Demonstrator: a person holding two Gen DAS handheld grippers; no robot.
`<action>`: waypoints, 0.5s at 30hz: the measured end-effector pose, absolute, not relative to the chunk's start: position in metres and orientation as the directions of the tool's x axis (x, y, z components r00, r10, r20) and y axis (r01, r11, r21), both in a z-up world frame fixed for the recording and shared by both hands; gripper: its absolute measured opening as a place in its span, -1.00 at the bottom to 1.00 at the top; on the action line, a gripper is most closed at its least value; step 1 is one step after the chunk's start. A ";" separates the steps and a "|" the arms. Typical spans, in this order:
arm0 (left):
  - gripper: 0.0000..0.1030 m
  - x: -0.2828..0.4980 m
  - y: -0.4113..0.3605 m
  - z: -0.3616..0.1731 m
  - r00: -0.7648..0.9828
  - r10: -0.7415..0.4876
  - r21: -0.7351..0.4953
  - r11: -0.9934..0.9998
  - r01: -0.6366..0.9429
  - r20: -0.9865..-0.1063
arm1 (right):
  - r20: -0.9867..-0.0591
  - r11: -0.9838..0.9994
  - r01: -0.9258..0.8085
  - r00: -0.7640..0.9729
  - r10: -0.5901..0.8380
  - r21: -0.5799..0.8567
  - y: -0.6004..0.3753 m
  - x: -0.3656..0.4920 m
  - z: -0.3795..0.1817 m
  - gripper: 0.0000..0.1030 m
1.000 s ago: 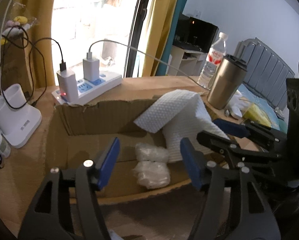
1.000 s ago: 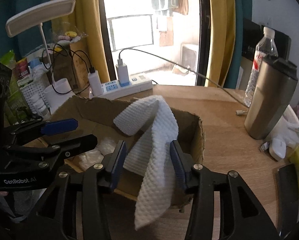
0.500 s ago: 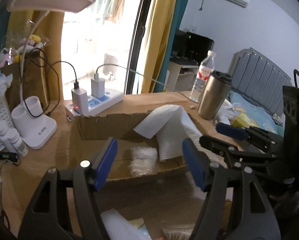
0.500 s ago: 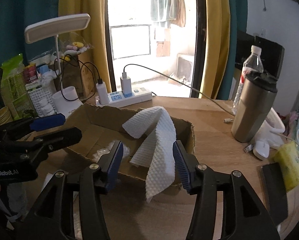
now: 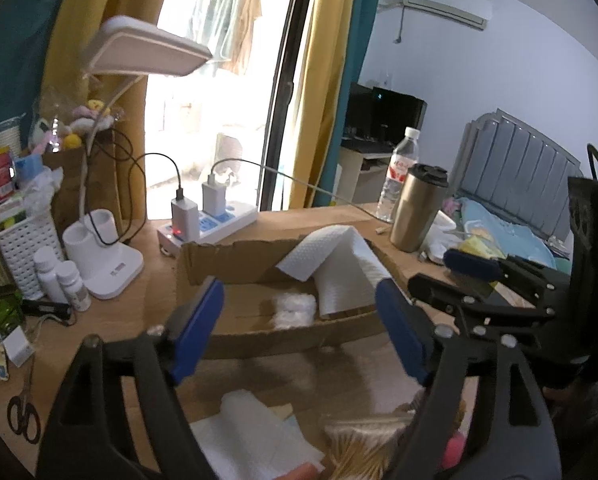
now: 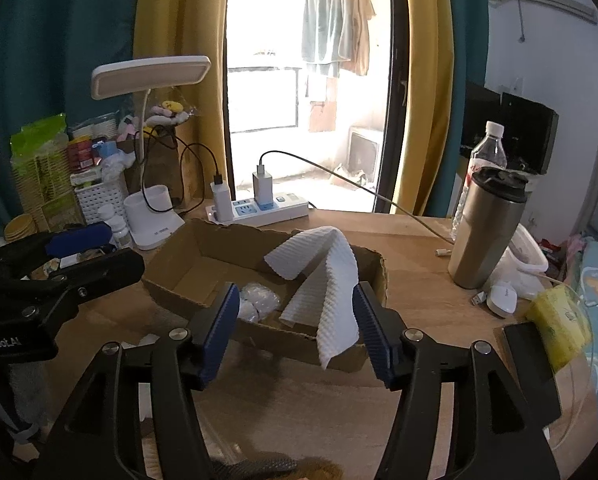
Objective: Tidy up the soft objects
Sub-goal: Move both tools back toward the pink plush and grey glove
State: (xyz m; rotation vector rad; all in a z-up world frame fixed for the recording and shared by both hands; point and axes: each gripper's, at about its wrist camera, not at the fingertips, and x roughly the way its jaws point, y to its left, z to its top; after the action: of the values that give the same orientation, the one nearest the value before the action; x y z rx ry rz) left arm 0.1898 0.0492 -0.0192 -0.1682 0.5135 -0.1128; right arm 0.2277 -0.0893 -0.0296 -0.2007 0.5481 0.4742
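A shallow cardboard box [image 5: 259, 328] [image 6: 187, 292] sits on the wooden desk. A white textured cloth [image 5: 339, 268] [image 6: 323, 276] lies draped over its right rim, one end hanging outside. White plastic-wrapped wads [image 5: 293, 310] [image 6: 257, 304] lie inside the box. My left gripper [image 5: 299, 332] is open and empty, held back from the box's near wall. My right gripper [image 6: 295, 328] is open and empty, just in front of the box. Folded white sheets [image 5: 251, 436] and a fuzzy tan object [image 5: 363, 440] lie on the desk below the left gripper.
A power strip [image 6: 259, 210] with chargers and a white lamp base [image 6: 151, 216] stand behind the box. A steel tumbler [image 6: 487, 232] and a water bottle [image 6: 481, 168] stand at the right. Small bottles [image 5: 59, 280] and scissors [image 5: 23, 412] are at the left.
Both grippers have pulled back and up from the box. The cloth, which lay between the right gripper's fingers, now rests free on the box rim.
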 end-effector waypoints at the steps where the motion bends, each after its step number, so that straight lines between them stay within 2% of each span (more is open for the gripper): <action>1: 0.73 0.186 0.050 -0.018 0.867 -0.146 -0.187 0.980 0.063 -0.476 | -0.541 0.874 -0.482 0.752 0.377 -0.060 -0.089 0.225 -0.029 0.24; 4: 0.77 0.177 0.051 -0.016 0.875 -0.143 -0.189 0.980 0.061 -0.462 | -0.533 0.878 -0.474 0.760 0.372 -0.064 -0.090 0.216 -0.026 0.32; 15: 0.80 0.142 0.055 -0.014 0.892 -0.118 -0.193 0.981 0.036 -0.437 | -0.496 0.890 -0.449 0.792 0.355 -0.080 -0.099 0.182 -0.018 0.36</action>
State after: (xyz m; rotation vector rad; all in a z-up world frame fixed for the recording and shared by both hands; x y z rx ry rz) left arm 0.1423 0.0555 -0.0142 -0.1824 0.4637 -0.0804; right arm 0.1823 -0.0991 -0.0178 -0.1984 0.4921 0.4358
